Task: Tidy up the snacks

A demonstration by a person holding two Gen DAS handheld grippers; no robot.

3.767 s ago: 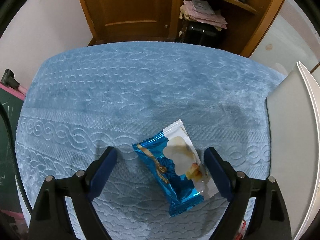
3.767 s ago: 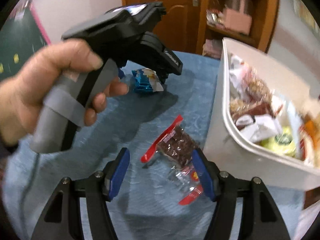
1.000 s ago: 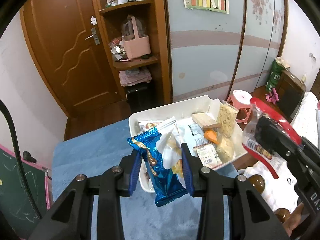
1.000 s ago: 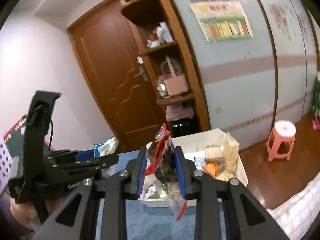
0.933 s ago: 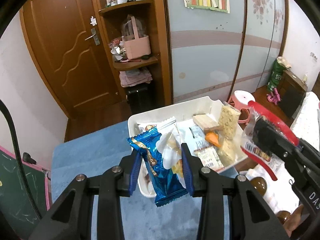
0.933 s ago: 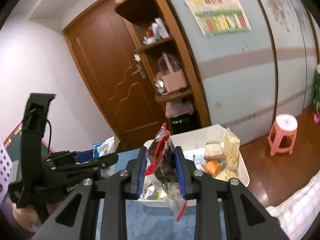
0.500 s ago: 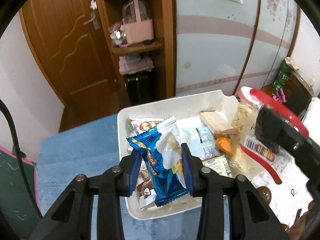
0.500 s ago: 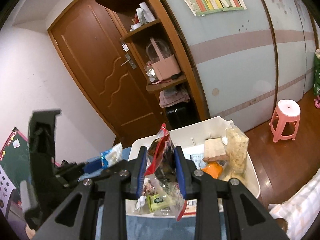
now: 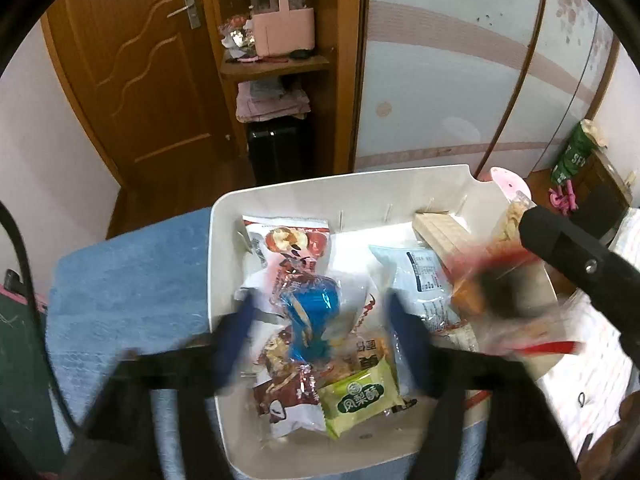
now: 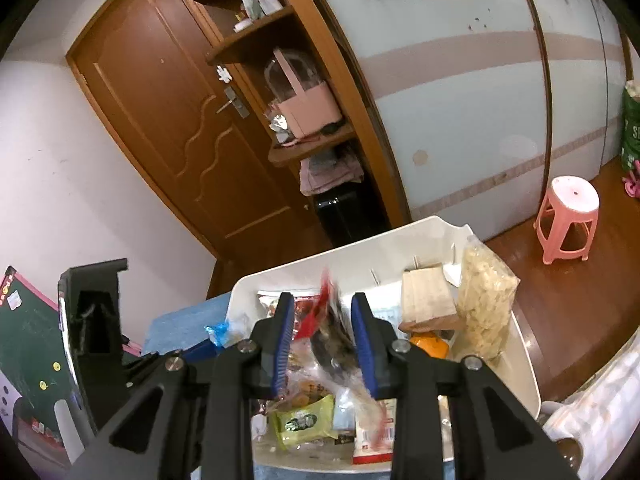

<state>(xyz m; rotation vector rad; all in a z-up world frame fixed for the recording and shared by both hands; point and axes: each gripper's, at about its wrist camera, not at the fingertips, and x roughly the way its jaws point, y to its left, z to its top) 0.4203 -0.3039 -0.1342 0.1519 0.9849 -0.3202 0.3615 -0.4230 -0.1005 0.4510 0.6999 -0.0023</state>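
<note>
The left gripper [image 9: 316, 332] is spread wide over the white bin [image 9: 218, 240], and the blue snack bag [image 9: 308, 320] sits between its fingers, touching neither, on top of the other snacks in the bin. The right gripper [image 10: 322, 340] is a little apart too, with the blurry red and clear snack bag [image 10: 332, 344] between its fingers. I cannot tell if they touch it.

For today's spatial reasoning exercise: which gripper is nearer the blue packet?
Left. The left gripper is open with the blue packet between its fingers, over the bin. The right gripper is off to the packet's right, around the red packet.
</note>
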